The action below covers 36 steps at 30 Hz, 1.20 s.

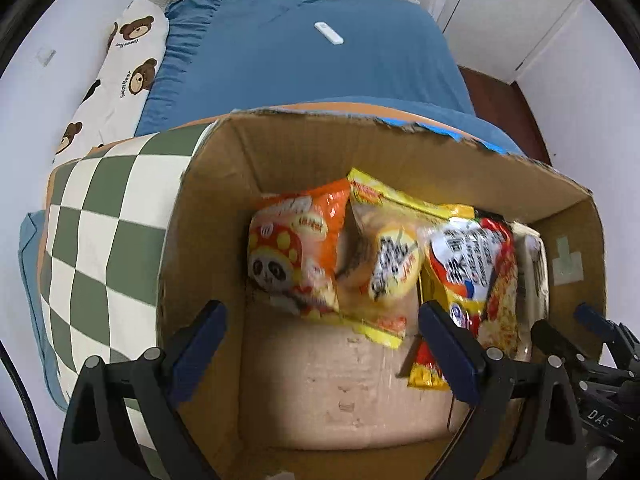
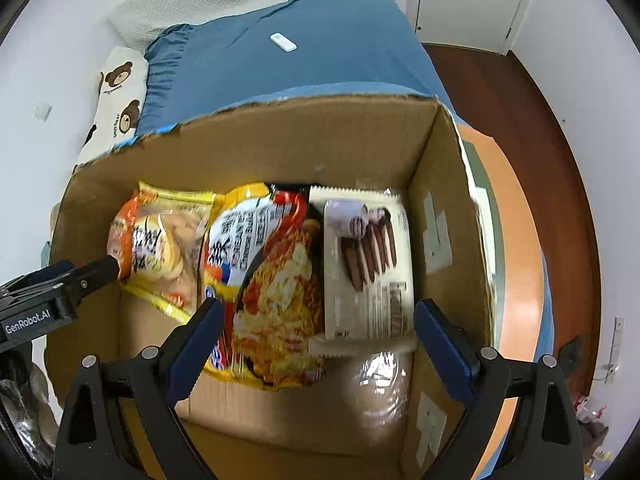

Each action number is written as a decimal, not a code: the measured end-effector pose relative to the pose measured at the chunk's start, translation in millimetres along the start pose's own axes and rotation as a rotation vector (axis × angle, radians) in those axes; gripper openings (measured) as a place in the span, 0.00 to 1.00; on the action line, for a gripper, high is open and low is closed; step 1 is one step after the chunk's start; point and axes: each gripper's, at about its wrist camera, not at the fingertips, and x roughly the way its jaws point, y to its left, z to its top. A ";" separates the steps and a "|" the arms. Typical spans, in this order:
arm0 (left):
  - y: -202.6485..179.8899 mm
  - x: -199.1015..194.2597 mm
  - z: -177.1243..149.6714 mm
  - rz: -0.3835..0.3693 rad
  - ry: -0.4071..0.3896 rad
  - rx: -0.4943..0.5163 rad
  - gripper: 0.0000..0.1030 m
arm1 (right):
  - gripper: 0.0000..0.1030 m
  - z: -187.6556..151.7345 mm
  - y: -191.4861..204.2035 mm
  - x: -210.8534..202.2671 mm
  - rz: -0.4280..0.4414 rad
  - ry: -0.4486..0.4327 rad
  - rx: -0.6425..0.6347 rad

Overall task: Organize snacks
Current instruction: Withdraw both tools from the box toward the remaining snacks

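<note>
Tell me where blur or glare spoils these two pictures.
Left wrist view: the snack packets are motion-blurred, print unreadable; the cardboard box bulges from fisheye. Right wrist view: the noodle packet is smeared, and glare whitens the clear wrap below.

"GenRobot.AI" on left gripper; "DAS" on right gripper.

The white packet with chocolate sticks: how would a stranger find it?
Look into the open cardboard box on the blue bed. The white packet lies at the row's right end, beside the noodle bag. It alone is white, with brown sticks pictured.
</note>
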 end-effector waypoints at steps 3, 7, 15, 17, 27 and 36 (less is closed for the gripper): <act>-0.4 -11.0 -18.0 0.007 -0.035 0.010 0.95 | 0.95 -18.7 -1.3 -8.8 -0.005 -0.016 -0.023; -2.4 -27.7 -40.7 0.005 -0.077 0.019 0.95 | 0.95 -40.8 -1.6 -24.9 0.007 -0.039 -0.036; -12.7 -81.6 -95.0 0.002 -0.217 0.048 0.95 | 0.95 -80.9 8.2 -74.6 0.006 -0.142 -0.087; -14.6 -95.5 -107.0 -0.003 -0.247 0.055 0.95 | 0.95 -90.9 8.6 -89.0 0.007 -0.172 -0.094; -21.7 -159.0 -156.4 -0.025 -0.362 0.084 0.95 | 0.95 -151.4 15.5 -167.4 0.032 -0.325 -0.104; -21.3 -140.5 -206.2 -0.062 -0.264 0.058 0.95 | 0.80 -201.8 -18.5 -177.7 0.123 -0.288 -0.012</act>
